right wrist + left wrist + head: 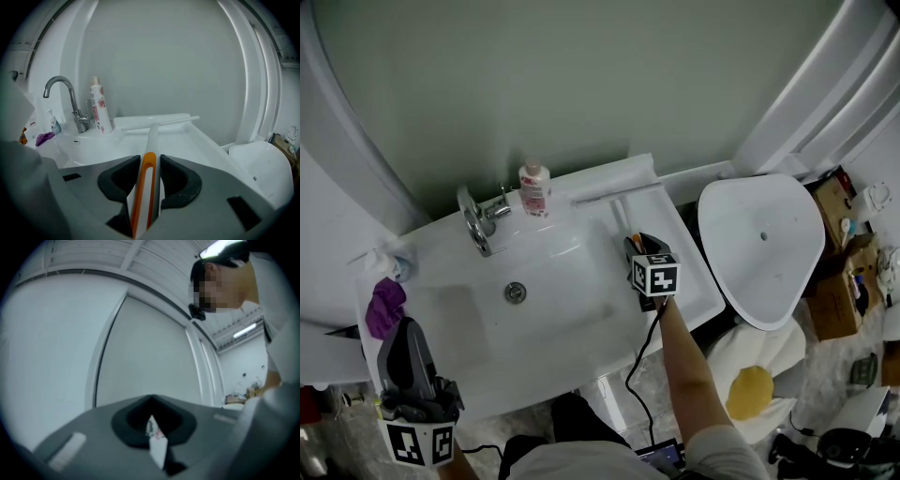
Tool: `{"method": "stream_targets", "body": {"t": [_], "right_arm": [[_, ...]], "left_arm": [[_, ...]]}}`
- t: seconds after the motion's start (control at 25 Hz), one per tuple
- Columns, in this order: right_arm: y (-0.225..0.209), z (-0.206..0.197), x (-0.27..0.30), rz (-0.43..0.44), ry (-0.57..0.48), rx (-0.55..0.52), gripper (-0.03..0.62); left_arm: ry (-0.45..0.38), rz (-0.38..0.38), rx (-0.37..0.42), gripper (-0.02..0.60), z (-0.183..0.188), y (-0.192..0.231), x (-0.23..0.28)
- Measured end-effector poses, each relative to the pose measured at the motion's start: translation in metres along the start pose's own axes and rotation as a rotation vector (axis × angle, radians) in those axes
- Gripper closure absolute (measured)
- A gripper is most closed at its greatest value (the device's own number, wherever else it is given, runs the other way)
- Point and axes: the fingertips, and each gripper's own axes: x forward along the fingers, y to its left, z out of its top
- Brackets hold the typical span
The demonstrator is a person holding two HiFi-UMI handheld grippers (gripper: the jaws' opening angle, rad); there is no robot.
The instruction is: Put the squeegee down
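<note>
The squeegee [616, 192] is white with an orange stripe down its handle [148, 178]. My right gripper [639, 242] is shut on that handle over the right side of the white sink [581, 309]. In the right gripper view [150, 161] the handle runs forward to the long white blade [157, 123], which lies level along the sink's back ledge; whether it touches I cannot tell. My left gripper [405, 330] is low at the sink's near left corner. Its jaws look shut [151, 401], with a thin white slip [157, 441] in the slot behind the tips.
A chrome tap [476, 220] and a white bottle with red print [533, 189] stand at the back of the sink. A purple cloth [384, 307] lies on its left rim. A closed white toilet [761, 244] and cardboard boxes [839, 272] are to the right.
</note>
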Motion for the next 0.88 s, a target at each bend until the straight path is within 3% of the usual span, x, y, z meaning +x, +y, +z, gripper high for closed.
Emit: {"method": "stream_targets", "body": {"t": [0.48,0.72,0.88], "right_arm": [[-0.012,-0.019,0.025,-0.045,0.112,-0.003,0.459],[-0.014,-0.023,0.029,-0.11,0.152,-0.046,0.457],[-0.016,-0.022,0.021,-0.13,0.157,-0.045,0.424]], "left_arm": [[0.026,0.015,0.013,0.574,-0.008,0.006,0.004],[0.03,0.01,0.017,0.574,-0.008,0.005,0.002],[0.022,0.018,0.014,0.574,-0.004,0.009,-0.006]]}}
